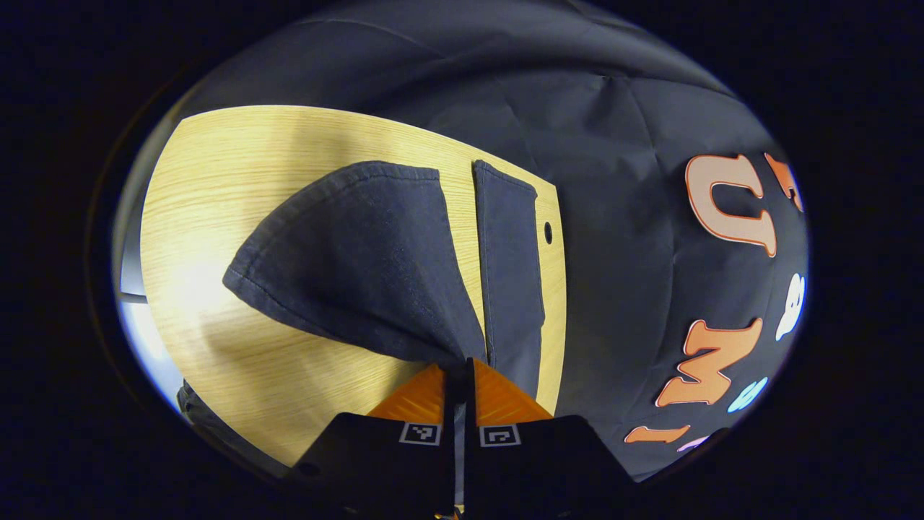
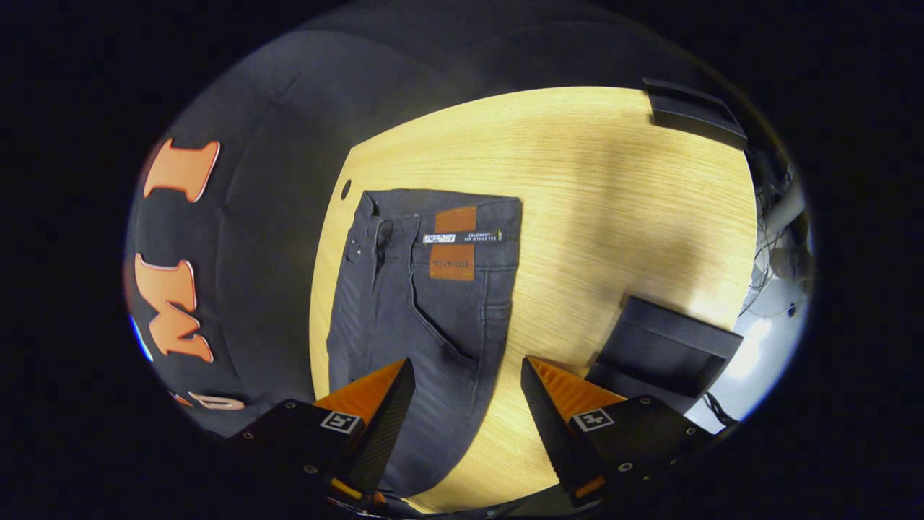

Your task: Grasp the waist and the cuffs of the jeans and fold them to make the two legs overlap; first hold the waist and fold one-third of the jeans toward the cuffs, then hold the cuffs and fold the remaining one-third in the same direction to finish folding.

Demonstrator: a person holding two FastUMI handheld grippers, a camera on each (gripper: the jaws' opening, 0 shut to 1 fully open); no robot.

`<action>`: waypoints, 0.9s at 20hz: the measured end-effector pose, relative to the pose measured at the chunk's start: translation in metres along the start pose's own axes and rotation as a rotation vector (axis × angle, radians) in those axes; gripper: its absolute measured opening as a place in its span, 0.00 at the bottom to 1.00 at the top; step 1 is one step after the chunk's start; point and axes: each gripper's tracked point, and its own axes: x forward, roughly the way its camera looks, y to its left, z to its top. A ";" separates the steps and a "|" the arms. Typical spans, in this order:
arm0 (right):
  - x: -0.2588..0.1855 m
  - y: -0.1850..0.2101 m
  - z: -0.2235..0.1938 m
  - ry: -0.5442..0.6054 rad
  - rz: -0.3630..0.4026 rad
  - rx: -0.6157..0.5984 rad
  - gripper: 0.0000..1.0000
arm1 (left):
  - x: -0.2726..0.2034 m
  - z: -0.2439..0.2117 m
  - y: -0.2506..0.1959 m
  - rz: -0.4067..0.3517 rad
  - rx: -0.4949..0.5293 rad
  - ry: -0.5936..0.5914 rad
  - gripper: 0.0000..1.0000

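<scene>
Dark jeans [image 2: 426, 318] lie on the wooden table [image 2: 613, 202] with the waist and its brown patch [image 2: 453, 253] at the far end. My right gripper [image 2: 468, 379] hovers open over the thigh part, a finger on either side of the cloth, touching nothing. In the left gripper view one jeans leg [image 1: 361, 260] is lifted and bunched, its hem curving to the left, and my left gripper [image 1: 462, 365] is shut on that fabric. The other leg [image 1: 511, 274] lies flat along the table's right edge.
A black box [image 2: 664, 347] sits on the table to the right of the jeans, near my right gripper. Another black object [image 2: 693, 108] lies at the far right corner. A small round hole [image 1: 548, 232] marks the table edge next to the booth's wall.
</scene>
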 end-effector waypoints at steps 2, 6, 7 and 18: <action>0.007 0.005 -0.001 -0.006 0.004 -0.022 0.88 | 0.002 0.001 -0.002 -0.002 -0.012 -0.001 0.05; 0.024 0.021 0.000 -0.020 -0.017 -0.062 0.88 | 0.001 0.003 -0.004 -0.001 -0.020 -0.004 0.05; 0.030 0.023 0.000 -0.025 -0.022 -0.069 0.88 | 0.002 0.003 -0.004 0.001 -0.019 -0.005 0.05; 0.011 0.035 0.007 -0.036 -0.052 -0.112 0.04 | -0.017 0.002 0.005 0.170 -0.035 0.009 0.05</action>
